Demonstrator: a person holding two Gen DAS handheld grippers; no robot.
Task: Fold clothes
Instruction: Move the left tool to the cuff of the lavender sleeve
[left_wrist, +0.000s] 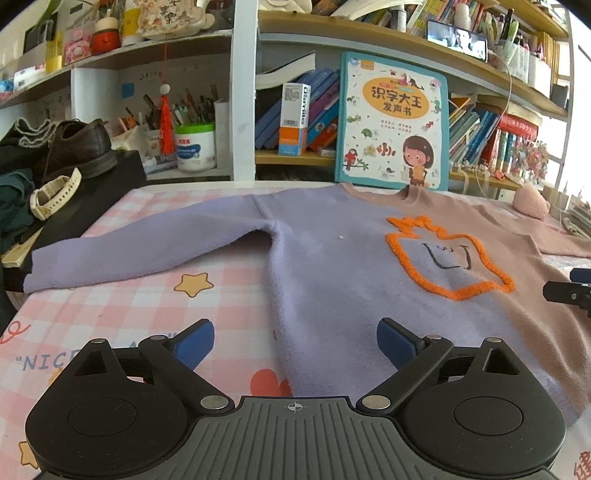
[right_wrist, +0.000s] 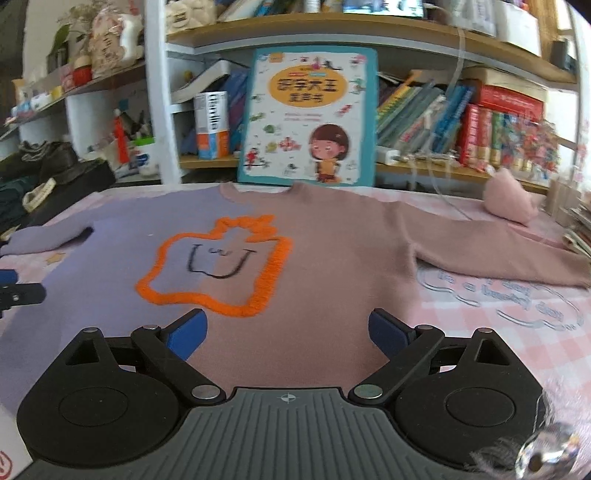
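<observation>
A two-tone sweater (left_wrist: 332, 258) lies flat, front up, on the table, lilac on its left half and dusty pink on its right half (right_wrist: 332, 258), with an orange outlined patch (left_wrist: 447, 254) on the chest. Its lilac sleeve (left_wrist: 129, 254) stretches left; its pink sleeve (right_wrist: 498, 254) stretches right. My left gripper (left_wrist: 295, 343) is open and empty over the lilac lower body. My right gripper (right_wrist: 288, 332) is open and empty over the pink lower body. The right gripper's tip shows at the left wrist view's right edge (left_wrist: 569, 290).
A pink checked tablecloth (left_wrist: 147, 314) covers the table. A children's book (left_wrist: 393, 122) leans on the bookshelf behind the collar. A black box with a brown shoe (left_wrist: 79, 146) and a strap stands at the left. A pink cloth lump (right_wrist: 511, 201) lies at the far right.
</observation>
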